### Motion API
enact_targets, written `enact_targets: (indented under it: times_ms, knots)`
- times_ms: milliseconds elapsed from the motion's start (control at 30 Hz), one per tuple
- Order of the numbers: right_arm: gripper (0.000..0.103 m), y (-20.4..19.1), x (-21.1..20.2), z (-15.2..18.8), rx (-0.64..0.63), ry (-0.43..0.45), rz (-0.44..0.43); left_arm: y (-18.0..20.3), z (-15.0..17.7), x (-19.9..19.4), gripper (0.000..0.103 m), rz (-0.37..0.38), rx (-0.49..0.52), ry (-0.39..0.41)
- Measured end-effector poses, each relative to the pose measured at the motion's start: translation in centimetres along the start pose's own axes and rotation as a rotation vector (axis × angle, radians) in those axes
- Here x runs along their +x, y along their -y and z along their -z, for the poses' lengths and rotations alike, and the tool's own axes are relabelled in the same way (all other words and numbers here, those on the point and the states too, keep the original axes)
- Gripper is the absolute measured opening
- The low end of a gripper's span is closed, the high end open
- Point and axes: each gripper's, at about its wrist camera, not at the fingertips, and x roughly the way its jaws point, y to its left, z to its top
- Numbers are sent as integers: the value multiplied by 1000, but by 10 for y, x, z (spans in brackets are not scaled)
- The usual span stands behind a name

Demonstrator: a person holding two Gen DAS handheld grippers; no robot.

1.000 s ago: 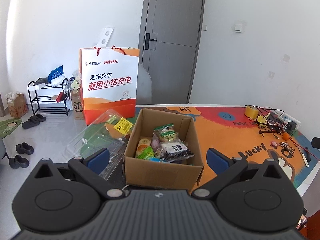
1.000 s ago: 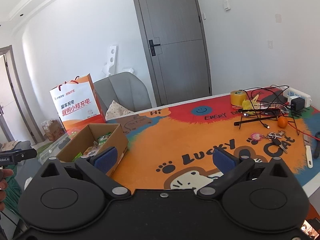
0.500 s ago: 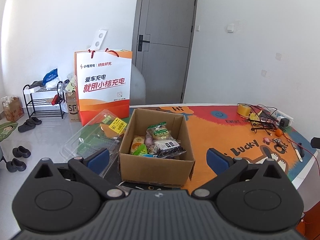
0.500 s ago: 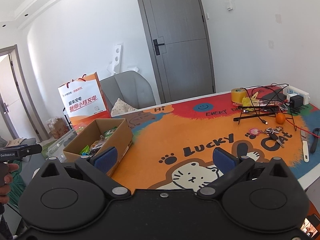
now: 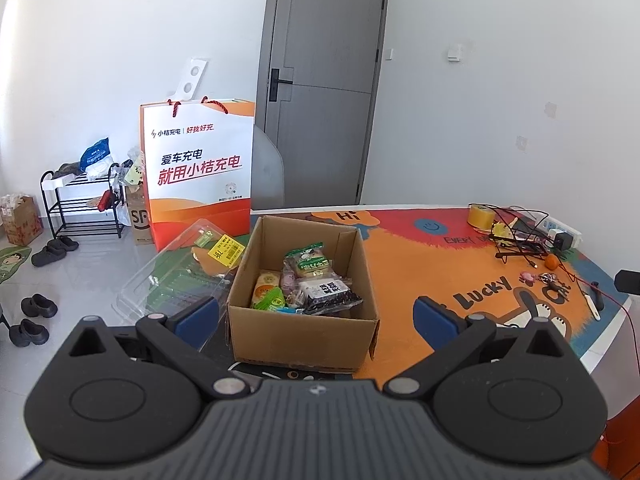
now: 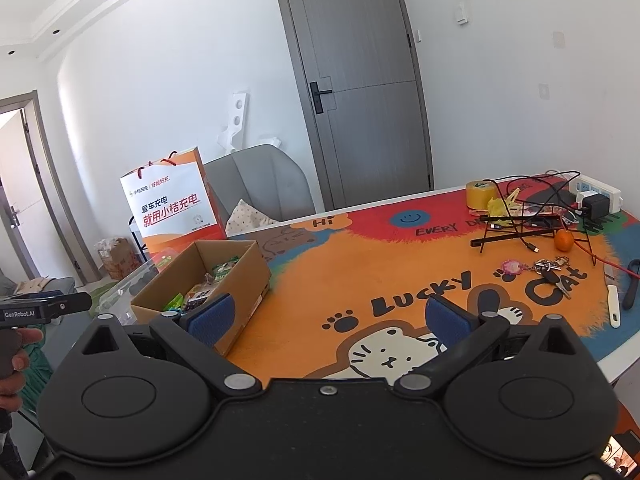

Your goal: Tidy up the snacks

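The counter (image 6: 360, 276) is the largest thing here, covered by a bright orange cartoon mat printed with "LUCKY CAT" and a white cat face. At its 9 o'clock end in the right wrist view stands an open cardboard box (image 5: 304, 336) holding the snacks (image 5: 308, 284): several wrapped packets piled together, green-labelled ones and a dark one with white print among them. In the left wrist view the box sits dead centre, just ahead of the gripper.

Behind the box, toward 11 o'clock, an orange and white paper bag (image 5: 200, 172) with red cord handles stands upright. Just beside the box at 9 o'clock lies a clear plastic tray (image 5: 176, 276) with a yellow sticker on it.

The left gripper (image 5: 316, 312) hangs just short of the box's near wall, its blue-padded fingers (image 5: 198, 314) spread wide, wider than the box, gripping nothing. The right gripper (image 6: 328, 318) hovers over the mat's cat face with its fingers (image 6: 448, 316) equally wide apart and empty; the box lies at its 10 o'clock.

At the counter's 2 o'clock end lie a yellow tape roll (image 6: 480, 194), tangled black cables (image 6: 528, 220), a white power strip (image 6: 596, 192), a small orange fruit (image 6: 564, 239) and a bunch of keys (image 6: 548, 270).
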Motion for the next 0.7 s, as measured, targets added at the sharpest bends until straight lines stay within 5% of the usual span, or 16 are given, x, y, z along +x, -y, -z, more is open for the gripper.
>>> enact_targets:
  times_ms: [700]
  knots:
    - [103,-7,-3,-3,29,0,-42,0,1,-1,103,0,-5,-3]
